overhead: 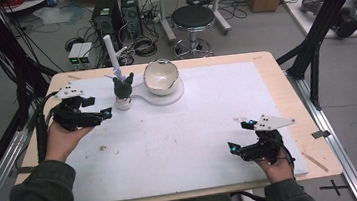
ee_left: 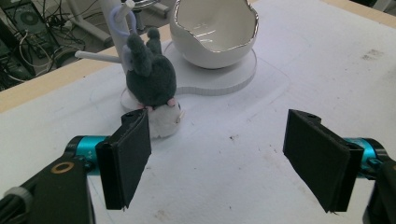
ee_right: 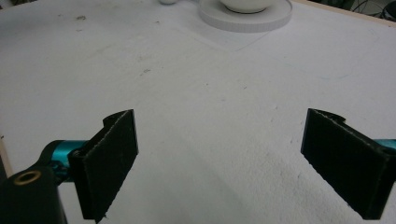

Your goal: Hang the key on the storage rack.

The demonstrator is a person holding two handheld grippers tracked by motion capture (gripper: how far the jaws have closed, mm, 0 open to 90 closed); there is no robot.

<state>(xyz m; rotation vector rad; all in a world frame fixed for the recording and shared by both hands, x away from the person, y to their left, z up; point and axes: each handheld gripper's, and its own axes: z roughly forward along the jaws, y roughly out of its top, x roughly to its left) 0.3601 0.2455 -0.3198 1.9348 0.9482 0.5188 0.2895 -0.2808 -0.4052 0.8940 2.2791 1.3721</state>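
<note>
A grey and white plush toy (overhead: 124, 87) (ee_left: 149, 79) hangs by a loop on a white peg stand (overhead: 109, 47) (ee_left: 112, 18) at the back left of the white mat (overhead: 179, 130). Beside it to the right, a white eggshell-shaped bowl (overhead: 161, 76) (ee_left: 215, 32) with a silver rim rests on a round white base (overhead: 166, 96) (ee_left: 219, 81) (ee_right: 245, 18). My left gripper (overhead: 99, 108) (ee_left: 219, 158) is open just left of the toy, its left jaw close to the toy's white underside, nothing between the pads. My right gripper (overhead: 238, 135) (ee_right: 219, 163) is open over bare mat at the front right.
The mat lies on a wooden table (overhead: 286, 94) with its edge showing all round. Black frame posts (overhead: 325, 9) rise at the right and left sides. Beyond the table stand a stool (overhead: 193, 18) and computer cases (overhead: 107, 15) with cables on the floor.
</note>
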